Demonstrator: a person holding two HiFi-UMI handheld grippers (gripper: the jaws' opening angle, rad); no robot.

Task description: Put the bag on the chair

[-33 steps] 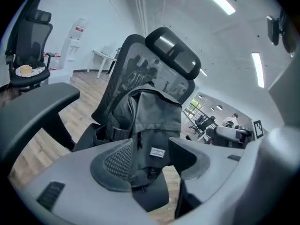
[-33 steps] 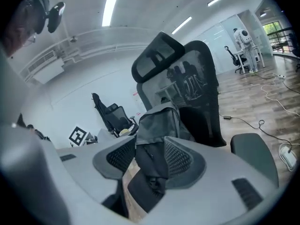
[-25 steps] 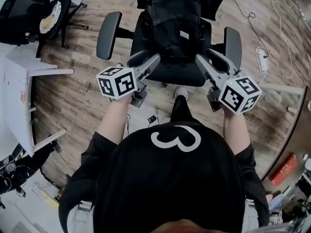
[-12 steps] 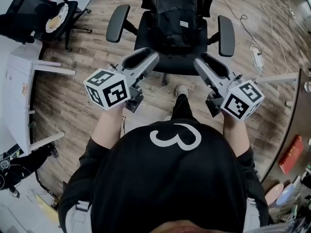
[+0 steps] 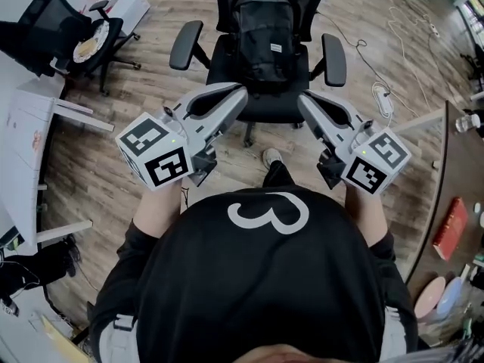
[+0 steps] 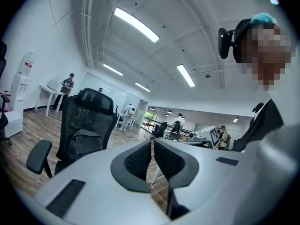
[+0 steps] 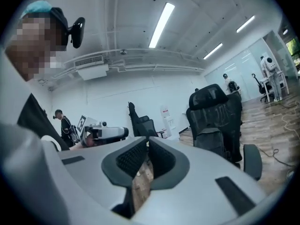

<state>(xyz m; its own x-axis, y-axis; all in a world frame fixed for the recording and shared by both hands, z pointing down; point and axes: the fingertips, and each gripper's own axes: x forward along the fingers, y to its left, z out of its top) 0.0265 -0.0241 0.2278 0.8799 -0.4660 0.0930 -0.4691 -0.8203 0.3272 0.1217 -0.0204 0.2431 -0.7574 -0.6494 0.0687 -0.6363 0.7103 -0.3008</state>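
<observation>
Backpack [image 5: 263, 32] of black fabric rests on the black mesh chair [image 5: 266, 106]; my left gripper [image 5: 242, 94] and right gripper [image 5: 301, 99], jaws just closed on nothing, should retreat without snagging it.

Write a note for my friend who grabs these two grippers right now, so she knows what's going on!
Left gripper: jaws have just been closing and are now together, with nothing between them.
Right gripper: the same, shut and empty.
Neither touches the bag.
Bag: a black backpack, upright on the chair seat, leaning on the backrest.
Done: the bag is on the chair.
Left: nothing, as far as I can see.
</observation>
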